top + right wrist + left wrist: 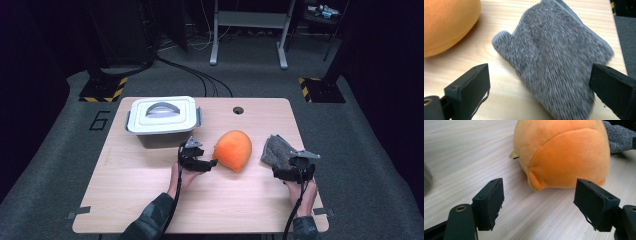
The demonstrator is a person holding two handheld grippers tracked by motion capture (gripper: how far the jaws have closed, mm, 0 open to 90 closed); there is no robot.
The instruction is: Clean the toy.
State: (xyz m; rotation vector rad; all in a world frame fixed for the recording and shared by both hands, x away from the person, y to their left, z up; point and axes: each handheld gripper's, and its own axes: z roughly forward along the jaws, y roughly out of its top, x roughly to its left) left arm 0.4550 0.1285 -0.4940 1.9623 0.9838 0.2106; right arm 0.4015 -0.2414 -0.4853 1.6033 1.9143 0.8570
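Two soft things lie before us on the pale wooden table point(130, 200): a rounded orange plush toy point(233, 149) near the middle and a folded grey knitted cloth point(278, 149) just to its right, apart from it. We hold the left gripper point(209, 164) just beside the toy's near left edge, and in the left gripper view point(539, 202) its two black jaws stand wide apart with nothing between them, the plush point(564, 152) sitting close ahead of the gap on bare wood. A small yellowish tag point(514, 155) sticks out at the toy's left side there. We hold the right gripper point(290, 167) at the near end of the cloth; in the right gripper view point(539, 92) its jaws are spread wide as well, and the grey cloth point(559, 55) reaches down into the space between them, though we cannot tell whether either jaw touches it. The orange toy point(446, 22) shows at the upper left of that view. At the far left of the table stands a white lidded plastic box with a grey handle point(162, 119), well apart from the cloth and behind the left gripper.
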